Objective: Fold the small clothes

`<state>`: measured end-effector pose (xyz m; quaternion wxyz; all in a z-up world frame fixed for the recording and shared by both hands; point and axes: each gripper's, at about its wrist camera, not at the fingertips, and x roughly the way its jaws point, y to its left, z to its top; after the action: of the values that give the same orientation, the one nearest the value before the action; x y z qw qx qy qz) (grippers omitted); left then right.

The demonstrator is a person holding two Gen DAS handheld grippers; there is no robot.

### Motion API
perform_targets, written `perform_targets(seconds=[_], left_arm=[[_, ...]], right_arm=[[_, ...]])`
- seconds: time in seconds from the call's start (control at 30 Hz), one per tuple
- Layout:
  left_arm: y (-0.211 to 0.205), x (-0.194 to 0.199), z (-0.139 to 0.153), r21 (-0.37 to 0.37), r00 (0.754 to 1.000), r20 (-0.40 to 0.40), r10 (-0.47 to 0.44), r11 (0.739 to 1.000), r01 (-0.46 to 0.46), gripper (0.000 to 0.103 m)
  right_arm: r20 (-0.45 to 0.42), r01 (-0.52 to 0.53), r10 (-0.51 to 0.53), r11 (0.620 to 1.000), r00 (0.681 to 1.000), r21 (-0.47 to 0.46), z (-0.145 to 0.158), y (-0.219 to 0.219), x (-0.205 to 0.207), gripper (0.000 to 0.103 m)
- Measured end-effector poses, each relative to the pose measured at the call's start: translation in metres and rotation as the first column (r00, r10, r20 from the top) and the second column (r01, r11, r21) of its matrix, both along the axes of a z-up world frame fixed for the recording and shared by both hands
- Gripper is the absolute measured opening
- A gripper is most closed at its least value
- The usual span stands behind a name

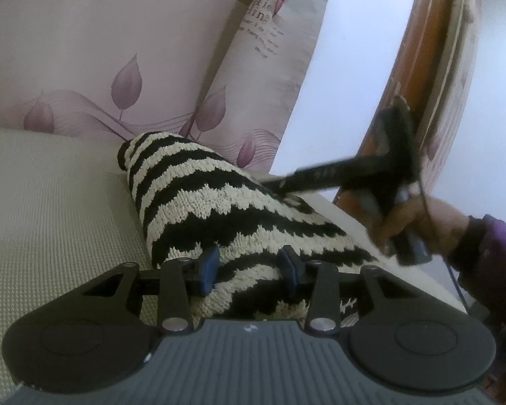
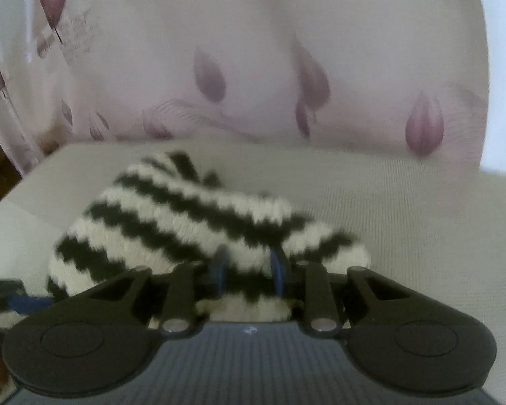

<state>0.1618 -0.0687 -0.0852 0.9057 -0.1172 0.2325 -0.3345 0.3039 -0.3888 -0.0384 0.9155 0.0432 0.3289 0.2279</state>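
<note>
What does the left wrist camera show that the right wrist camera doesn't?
Only the left wrist view shows the person's hand holding the right gripper, its tip at the striped knit, plus a wooden frame and a white wall. Only the right wrist view shows the right gripper from behind, pinching the knit. Both show the knit on the beige cushion before floral pillows.

Garment [image 1: 219,209] on cushion [image 1: 50,202], before pillows [image 1: 84,50]
</note>
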Motion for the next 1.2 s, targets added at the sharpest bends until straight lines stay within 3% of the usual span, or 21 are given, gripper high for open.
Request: perform_targets(seconds=[0.1, 0.17, 0.23, 0.33, 0.37, 0.4, 0.47, 0.53, 0.63, 0.83, 0.97, 1.07, 1.1, 1.2], left_arm=[[0.003, 0.002, -0.001, -0.032, 1.0, -0.022, 0.002, 0.999, -0.003, 0.043], [0.002, 0.002, -0.001, -0.031, 1.0, -0.022, 0.003, 0.999, -0.004, 0.043], [0.001, 0.001, 0.0, -0.029, 1.0, -0.018, 0.002, 1.0, -0.002, 0.046], [0.0, -0.002, 0.001, -0.023, 1.0, -0.006, -0.005, 1.0, 0.005, 0.056], [0.0, -0.003, 0.002, -0.018, 1.0, 0.0, -0.004, 1.0, 0.004, 0.065], [-0.002, -0.005, 0.003, -0.009, 1.0, 0.009, -0.001, 1.0, 0.001, 0.068], [-0.003, -0.008, 0.003, 0.004, 1.0, 0.02, -0.005, 1.0, 0.005, 0.076], [-0.005, -0.01, 0.004, 0.014, 1.0, 0.027, -0.016, 1.0, 0.015, 0.079], [-0.006, -0.01, 0.003, 0.017, 1.0, 0.024, -0.021, 1.0, 0.02, 0.079], [-0.005, -0.01, 0.002, 0.005, 1.0, 0.023, -0.015, 1.0, 0.015, 0.08], [-0.003, -0.012, 0.001, 0.002, 1.0, 0.028, -0.009, 1.0, 0.009, 0.079], [0.0, -0.014, 0.0, 0.001, 1.0, 0.023, -0.004, 1.0, 0.004, 0.074], [0.001, -0.015, -0.001, -0.003, 1.0, 0.017, -0.011, 1.0, 0.011, 0.074], [-0.001, -0.017, 0.0, 0.019, 1.0, 0.022, 0.006, 1.0, -0.006, 0.074]], right_arm=[[0.106, -0.044, 0.04, 0.998, 0.994, 0.038, 0.029, 0.008, -0.01, 0.027], [0.113, -0.103, 0.092, 0.99, 0.989, 0.1, 0.037, 0.022, -0.001, 0.027], [0.115, -0.16, 0.15, 0.983, 0.982, 0.088, 0.037, 0.045, 0.01, 0.027], [0.069, -0.243, 0.244, 0.97, 0.967, -0.016, 0.018, 0.088, 0.025, 0.026], [0.03, -0.254, 0.258, 0.961, 0.966, -0.114, 0.001, 0.103, 0.03, 0.026], [0.054, -0.231, 0.242, 0.96, 0.969, -0.158, -0.011, 0.11, 0.031, 0.027], [0.017, -0.231, 0.235, 0.965, 0.972, -0.123, -0.01, 0.108, 0.039, 0.027], [0.016, -0.245, 0.25, 0.96, 0.968, -0.136, -0.006, 0.105, 0.039, 0.028], [0.019, -0.228, 0.229, 0.973, 0.973, -0.048, 0.008, 0.089, 0.036, 0.029], [0.163, -0.184, 0.171, 0.981, 0.972, 0.065, 0.033, 0.027, -0.032, 0.029], [0.174, -0.175, 0.183, 0.983, 0.968, -0.056, 0.015, 0.007, -0.083, 0.029], [0.151, -0.157, 0.192, 0.964, 0.97, -0.215, -0.018, 0.006, -0.111, 0.028], [0.208, -0.135, 0.184, 0.964, 0.961, -0.231, -0.027, 0.004, -0.121, 0.028], [0.224, -0.101, 0.148, 0.973, 0.963, -0.206, -0.028, 0.006, -0.121, 0.028]])
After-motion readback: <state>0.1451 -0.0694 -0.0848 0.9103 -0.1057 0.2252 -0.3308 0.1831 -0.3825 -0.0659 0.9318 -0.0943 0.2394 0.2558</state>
